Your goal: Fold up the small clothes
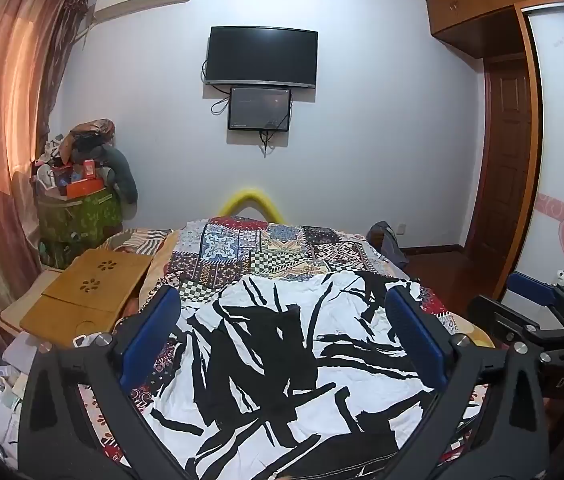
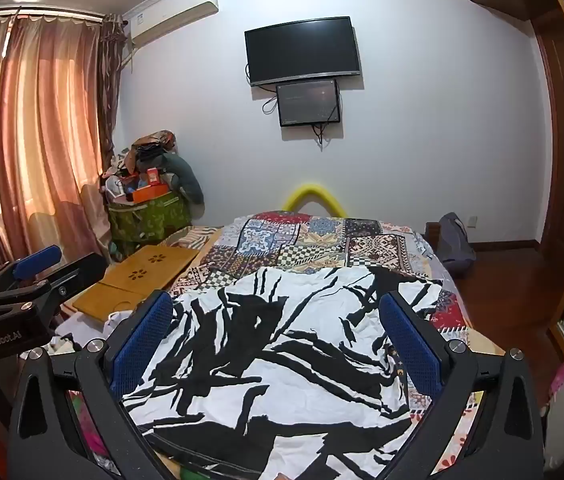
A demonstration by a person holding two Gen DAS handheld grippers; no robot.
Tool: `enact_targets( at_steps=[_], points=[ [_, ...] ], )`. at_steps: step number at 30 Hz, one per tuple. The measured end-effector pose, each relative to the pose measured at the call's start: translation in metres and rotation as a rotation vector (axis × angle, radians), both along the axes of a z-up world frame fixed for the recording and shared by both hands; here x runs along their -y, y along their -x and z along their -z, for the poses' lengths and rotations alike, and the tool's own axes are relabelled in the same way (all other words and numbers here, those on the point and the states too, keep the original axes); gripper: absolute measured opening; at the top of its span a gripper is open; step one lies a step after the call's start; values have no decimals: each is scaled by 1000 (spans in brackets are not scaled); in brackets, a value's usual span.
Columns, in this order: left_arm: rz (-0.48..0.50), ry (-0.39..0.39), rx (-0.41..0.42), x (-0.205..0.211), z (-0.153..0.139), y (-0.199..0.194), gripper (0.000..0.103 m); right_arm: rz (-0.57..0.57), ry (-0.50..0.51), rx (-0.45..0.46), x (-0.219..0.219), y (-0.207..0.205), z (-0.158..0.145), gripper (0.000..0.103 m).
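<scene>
A white garment with bold black streaks (image 1: pixel 282 360) (image 2: pixel 282 352) lies spread and wrinkled on the patchwork bedspread (image 1: pixel 250 248) (image 2: pixel 313 240). My left gripper (image 1: pixel 282 312) hovers above the garment's near part, wide open, its blue pads (image 1: pixel 150 340) apart with nothing between them. My right gripper (image 2: pixel 276 312) hangs beside it, also wide open over the cloth, and its blue pads (image 2: pixel 142 344) touch nothing. Each gripper shows at the edge of the other's view: the right gripper (image 1: pixel 541 308) and the left gripper (image 2: pixel 34 272).
A wooden lap tray (image 1: pixel 86 300) (image 2: pixel 142 276) rests on the bed's left side. A green hamper piled with items (image 1: pixel 78 200) (image 2: pixel 146 200) stands by the curtain. Two wall screens (image 1: pixel 262 56) hang ahead. A grey bag (image 2: pixel 453 240) sits on the floor at right.
</scene>
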State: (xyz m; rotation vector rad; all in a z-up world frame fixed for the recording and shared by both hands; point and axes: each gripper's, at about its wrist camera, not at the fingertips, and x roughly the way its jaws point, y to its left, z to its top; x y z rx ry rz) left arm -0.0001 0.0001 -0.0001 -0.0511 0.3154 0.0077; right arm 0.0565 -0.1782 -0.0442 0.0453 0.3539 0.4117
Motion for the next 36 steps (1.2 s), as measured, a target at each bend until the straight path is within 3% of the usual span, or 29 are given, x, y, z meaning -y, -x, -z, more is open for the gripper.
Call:
enact_targets(
  at_steps=[36],
  points=[
    [-3, 7, -8, -4, 7, -4, 103, 2, 5, -2, 0, -3, 1, 103]
  ],
)
